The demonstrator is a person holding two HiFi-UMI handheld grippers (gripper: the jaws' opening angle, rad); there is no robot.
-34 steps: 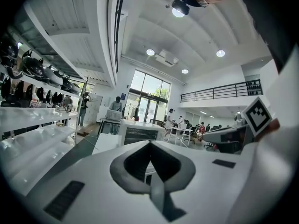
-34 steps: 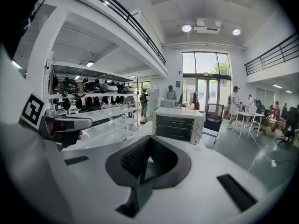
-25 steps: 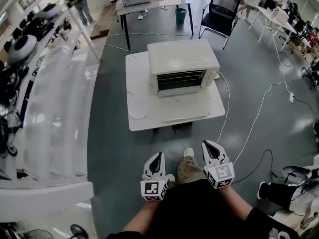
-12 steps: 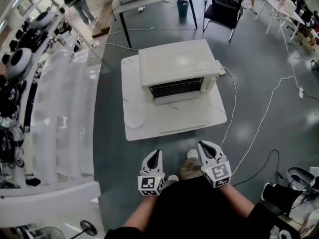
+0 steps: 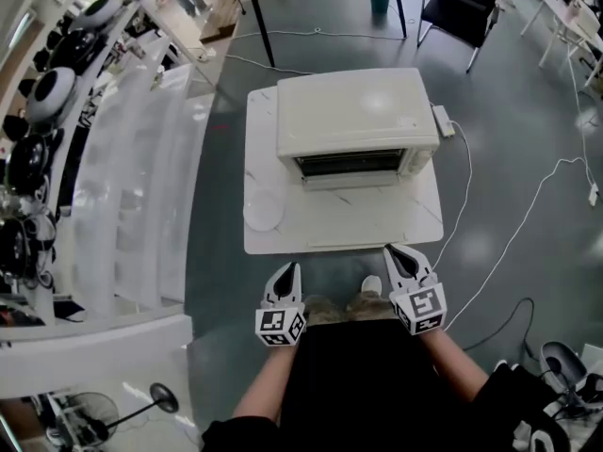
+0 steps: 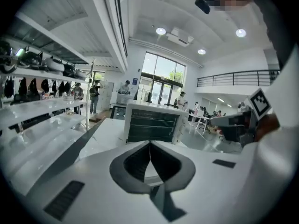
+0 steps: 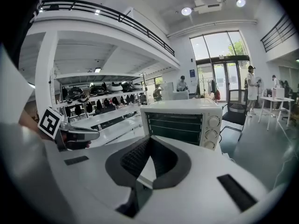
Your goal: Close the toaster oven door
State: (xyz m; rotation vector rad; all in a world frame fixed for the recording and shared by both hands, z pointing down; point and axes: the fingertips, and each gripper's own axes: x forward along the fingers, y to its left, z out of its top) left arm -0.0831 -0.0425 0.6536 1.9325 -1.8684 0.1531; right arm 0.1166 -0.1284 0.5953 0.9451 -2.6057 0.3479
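A cream toaster oven (image 5: pixel 356 121) stands on a low white table (image 5: pixel 339 222). Its door (image 5: pixel 363 180) is folded down in front of the dark opening, and the wire racks show inside (image 6: pixel 152 125). The knobs (image 7: pixel 212 130) sit on the right of its front. Both grippers are held low in front of the person, short of the table's near edge and apart from the oven. The left gripper (image 5: pixel 285 273) is shut with nothing in it, its tips meeting (image 6: pixel 150 146). My right gripper (image 5: pixel 402 252) is also shut and empty (image 7: pixel 150 143).
A white round dish (image 5: pixel 263 211) lies at the table's front left corner. Long white shelves (image 5: pixel 122 158) with helmets run along the left. A white cable (image 5: pixel 513 224) trails over the grey floor on the right. A black chair (image 5: pixel 459 3) and a table stand behind.
The person has stepped closer, so the table and oven now lie just beyond the grippers. Both grippers stayed shut and kept their places in front of the body.
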